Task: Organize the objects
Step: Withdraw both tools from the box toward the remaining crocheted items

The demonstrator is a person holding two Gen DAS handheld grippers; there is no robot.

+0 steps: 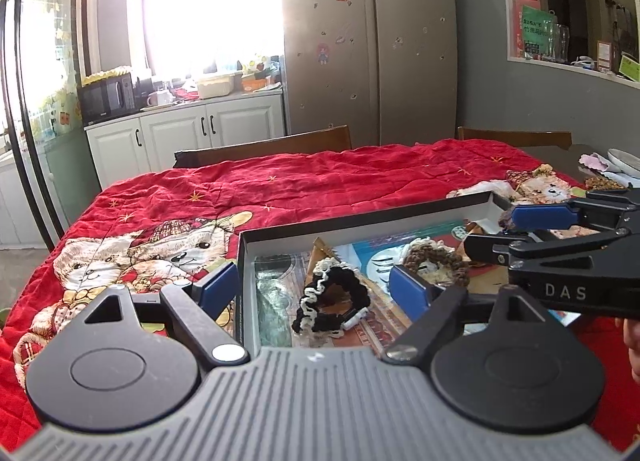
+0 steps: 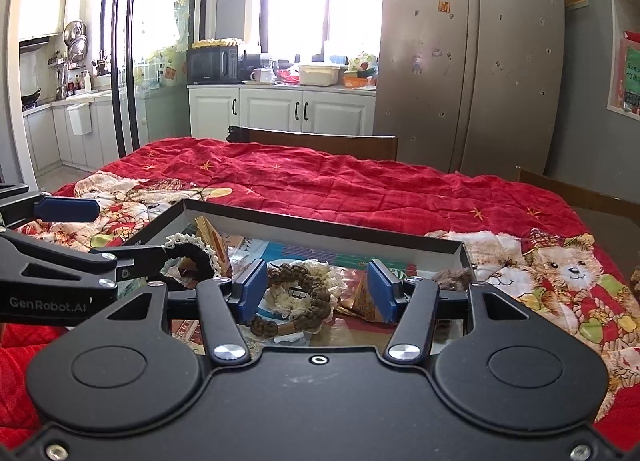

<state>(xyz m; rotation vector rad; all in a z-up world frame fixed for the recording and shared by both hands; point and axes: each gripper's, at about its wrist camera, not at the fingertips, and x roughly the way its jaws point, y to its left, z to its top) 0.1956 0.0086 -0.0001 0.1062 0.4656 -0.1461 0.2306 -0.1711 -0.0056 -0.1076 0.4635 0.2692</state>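
A shallow open box (image 1: pixel 360 223) with white inner walls lies on the red bear-print quilt (image 1: pixel 280 185). Inside lie a black scrunchie with cream trim (image 1: pixel 332 301) and a brown and cream scrunchie (image 1: pixel 436 263). My left gripper (image 1: pixel 316 287) is open and empty, its fingers straddling the box's left wall above the black scrunchie. My right gripper (image 2: pixel 318 287) is open and empty, hovering over the brown scrunchie (image 2: pixel 298 295). The black scrunchie (image 2: pixel 192 257) shows to its left, partly behind the left gripper. The box's far wall (image 2: pixel 320 223) runs across that view.
Paper cards and colourful packets line the box bottom (image 2: pixel 360 293). Wooden chair backs (image 1: pixel 280 145) stand behind the table. A dark fuzzy item (image 2: pixel 452 277) sits at the box's right end. Plates and cloth (image 1: pixel 616 165) lie at the far right.
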